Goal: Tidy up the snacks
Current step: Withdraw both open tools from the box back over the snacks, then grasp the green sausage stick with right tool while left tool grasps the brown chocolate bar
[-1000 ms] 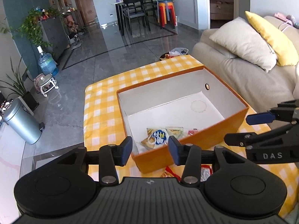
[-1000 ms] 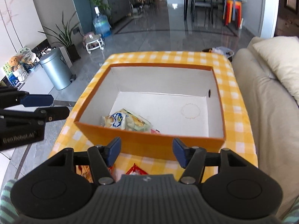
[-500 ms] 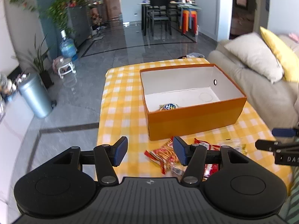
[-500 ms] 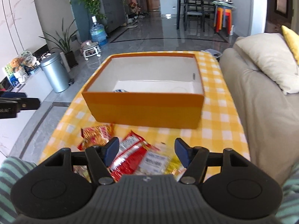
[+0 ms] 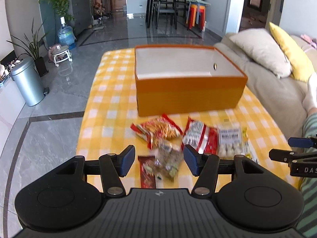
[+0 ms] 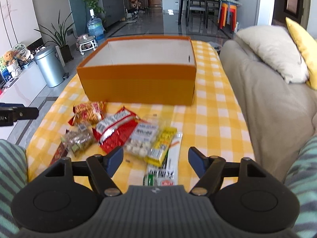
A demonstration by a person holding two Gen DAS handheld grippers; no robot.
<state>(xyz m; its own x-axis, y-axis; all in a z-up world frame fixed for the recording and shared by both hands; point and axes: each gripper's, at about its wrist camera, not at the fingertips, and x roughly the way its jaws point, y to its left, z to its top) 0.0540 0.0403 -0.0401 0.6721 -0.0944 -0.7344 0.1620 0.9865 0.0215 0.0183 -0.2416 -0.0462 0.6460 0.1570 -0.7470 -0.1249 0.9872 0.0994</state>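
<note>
From your left wrist view, the left gripper (image 5: 158,162) has jaws released with nothing pressed between them; they widened a moment ago and now hold steady. The clear nut packet (image 5: 168,161) lies on the desk (image 5: 111,119) straight ahead and below, framed between the pads, with the brown bar (image 5: 146,171) just beside it toward the left pad, long axis running away from you. The orange cracker bag (image 5: 158,130) and the red-and-silver bag (image 5: 200,138) lie beyond, before the orange box (image 5: 188,95). The right gripper (image 5: 297,150) shows at the right edge, well apart from this cluster.

From your right wrist view, the right gripper (image 6: 155,160) has just been opening its jaws, and they hold nothing. The long white-and-green packet (image 6: 170,166) runs lengthwise between them, pointing toward the box (image 6: 138,87), with the yellow packet (image 6: 162,144) and white-ball packet (image 6: 141,140) just left of it. Judging by this, your right hand is nearer these three, your left nearer the nuts.
</note>
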